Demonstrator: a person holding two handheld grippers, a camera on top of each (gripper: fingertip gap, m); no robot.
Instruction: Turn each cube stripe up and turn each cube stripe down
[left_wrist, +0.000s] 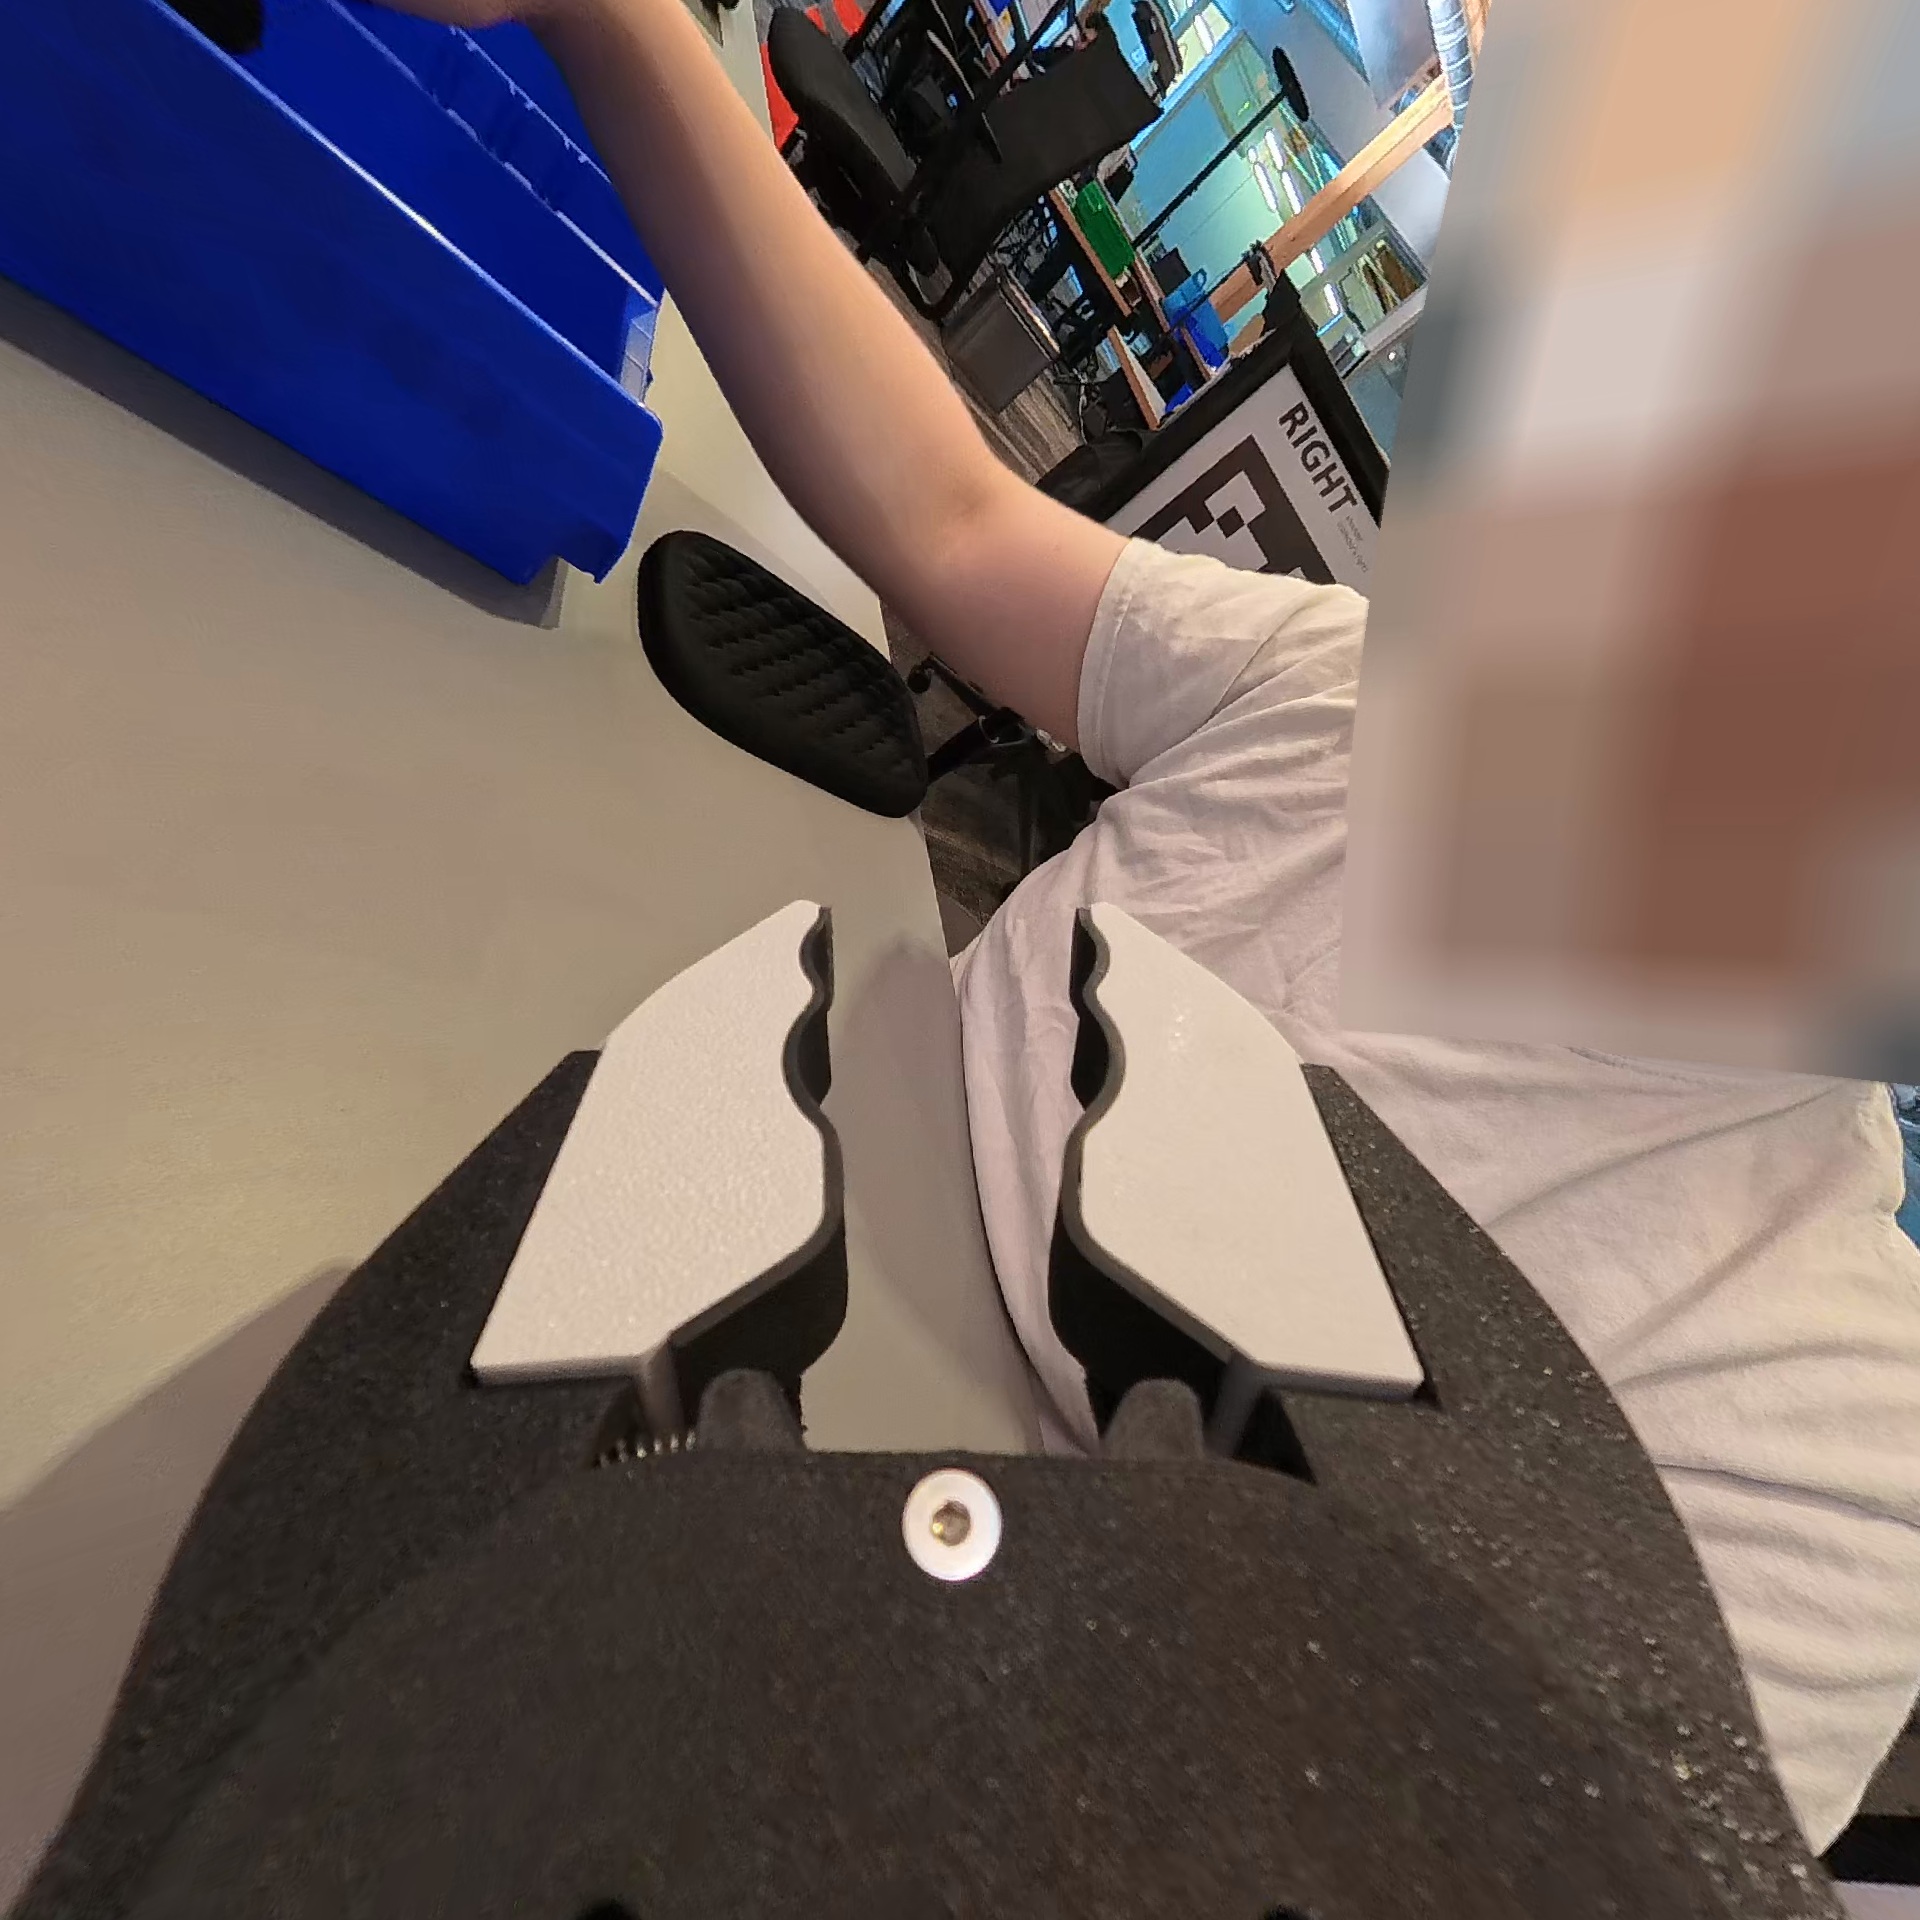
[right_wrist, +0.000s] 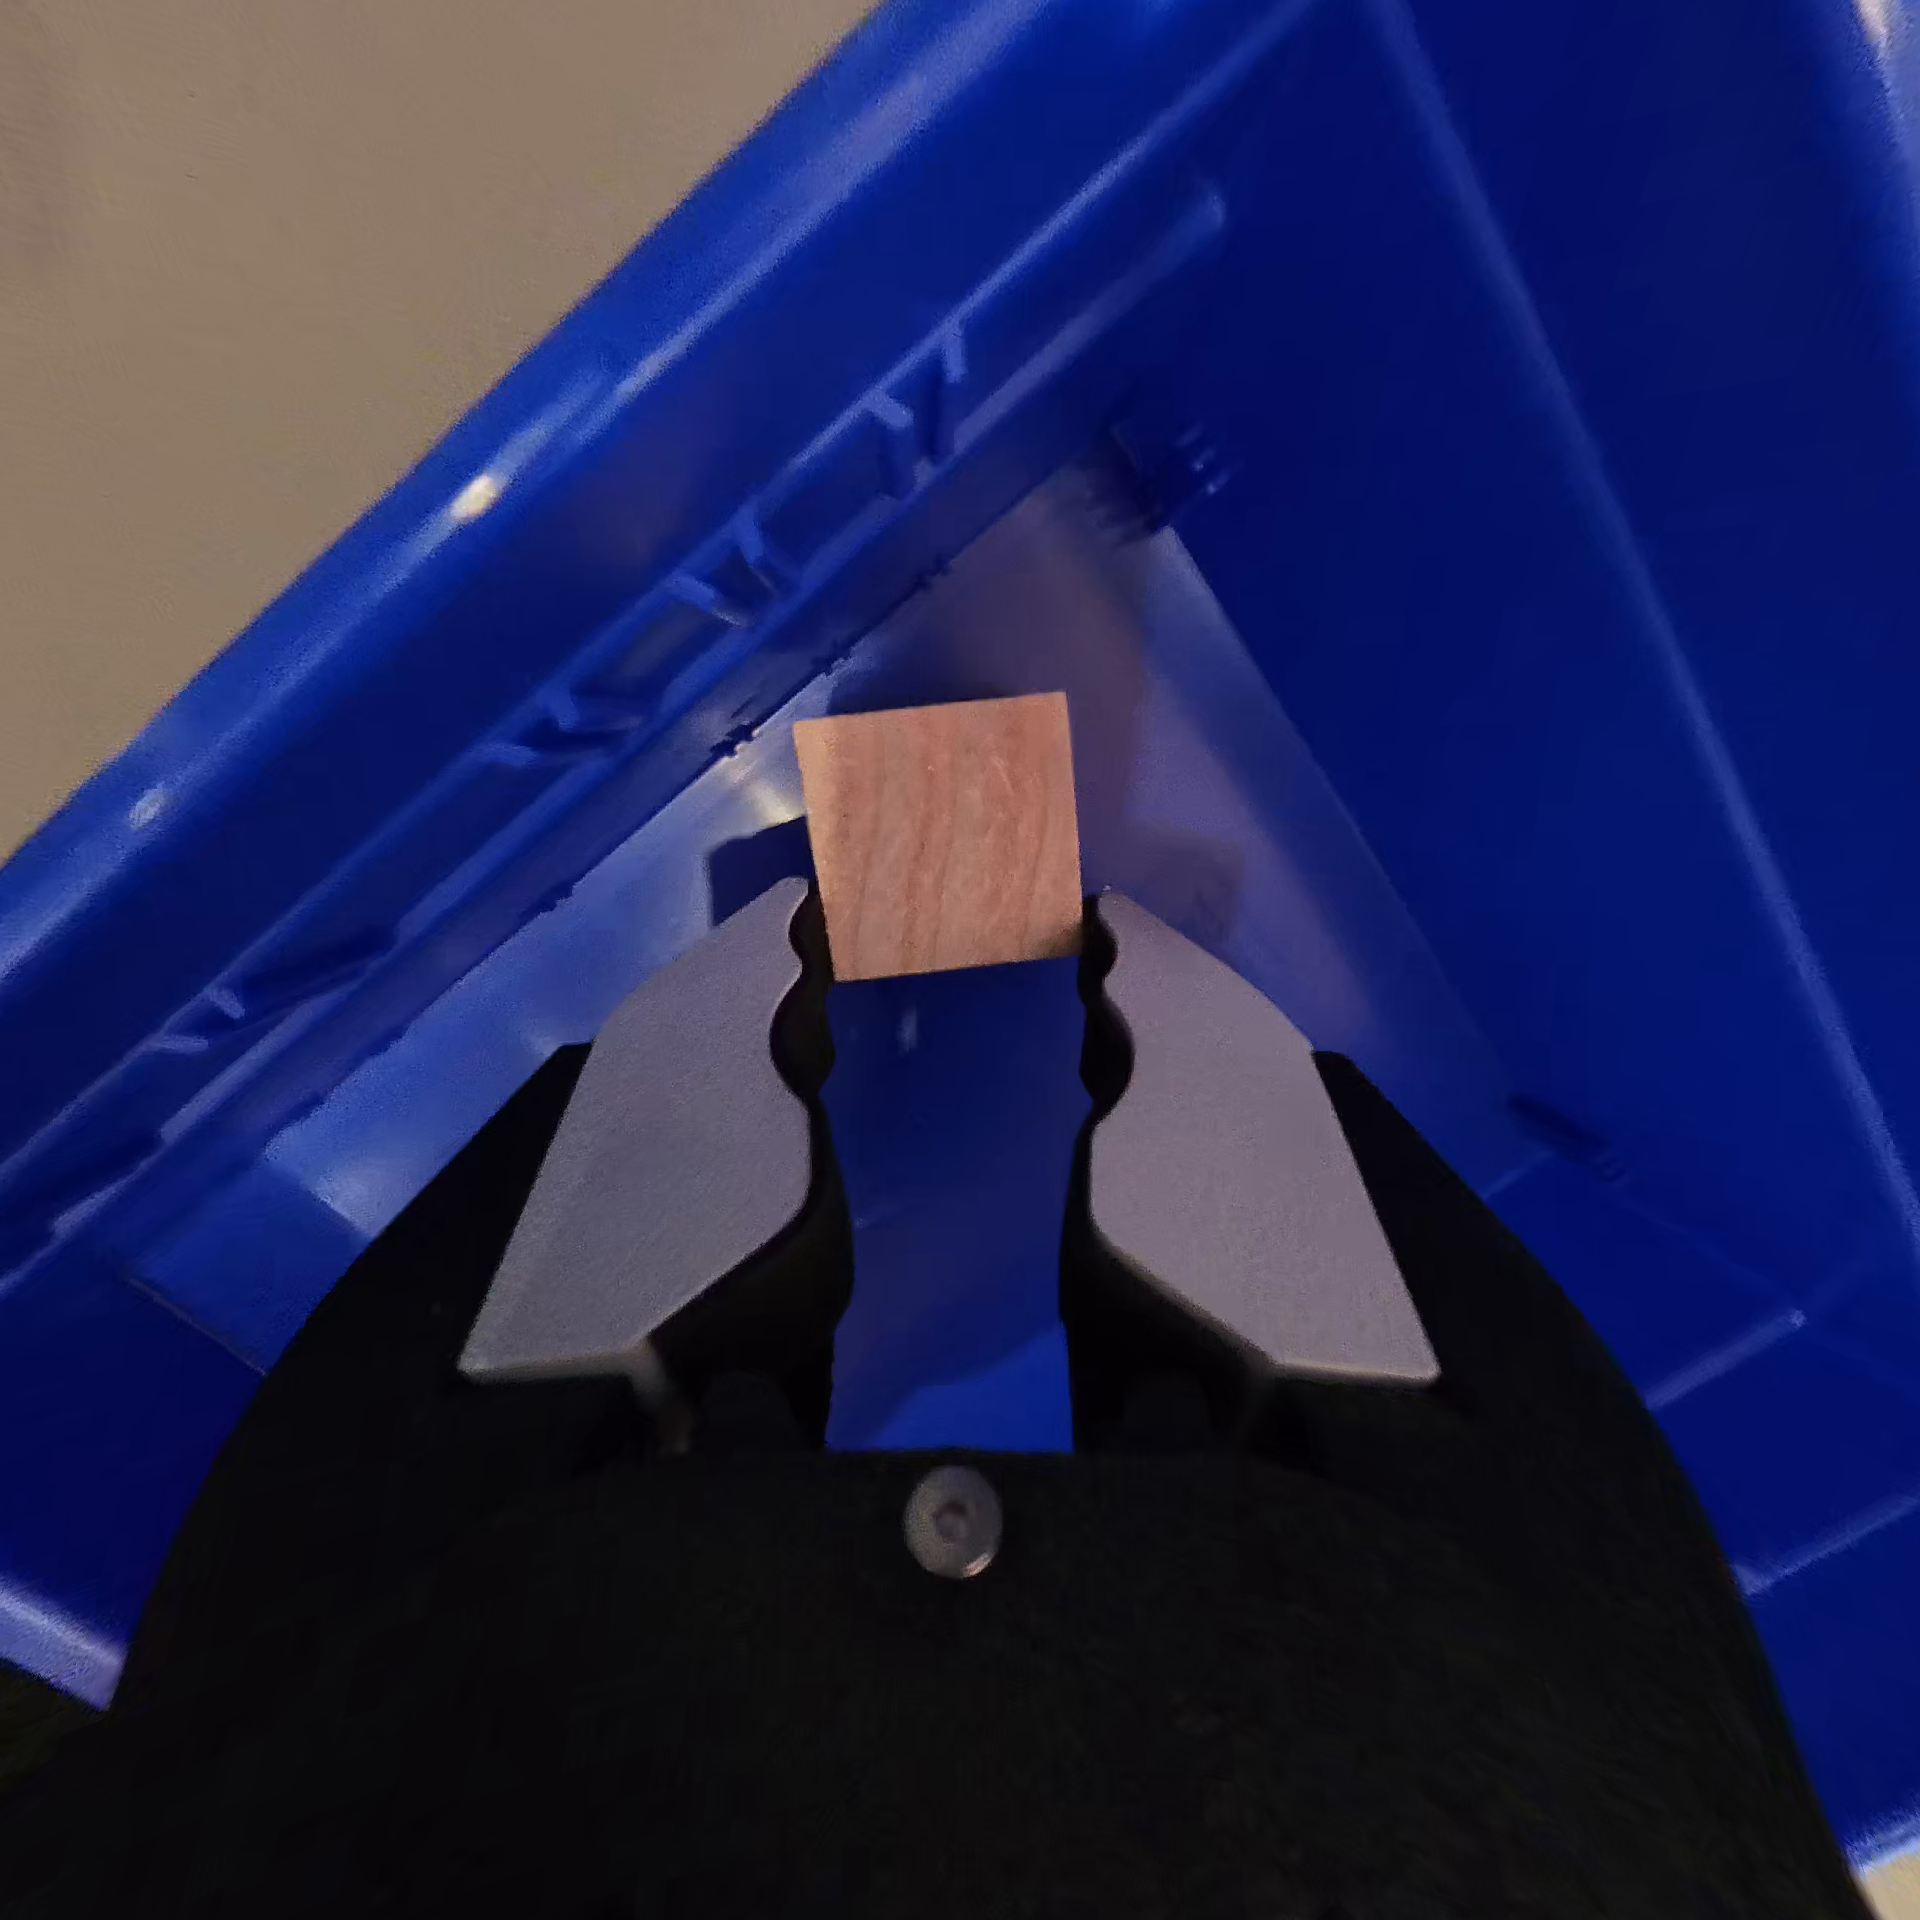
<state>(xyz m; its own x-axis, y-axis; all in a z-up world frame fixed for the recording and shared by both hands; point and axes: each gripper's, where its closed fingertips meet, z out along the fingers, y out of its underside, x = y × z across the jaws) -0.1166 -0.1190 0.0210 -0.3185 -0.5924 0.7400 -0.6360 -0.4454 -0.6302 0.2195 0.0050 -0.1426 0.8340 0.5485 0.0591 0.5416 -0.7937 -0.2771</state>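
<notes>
In the right wrist view a plain wooden cube sits between the tips of my right gripper, inside a corner of the blue bin. The fingers press its two sides near its lower edge. The face towards the camera shows bare wood with no stripe; the other faces are hidden. My left gripper is open and empty, low over the grey table near its edge, pointing at the person's white shirt. No cube shows in the left wrist view.
The blue bin stands on the table at the upper left of the left wrist view. The person's bare arm reaches over it. A black chair armrest sits just past the table edge.
</notes>
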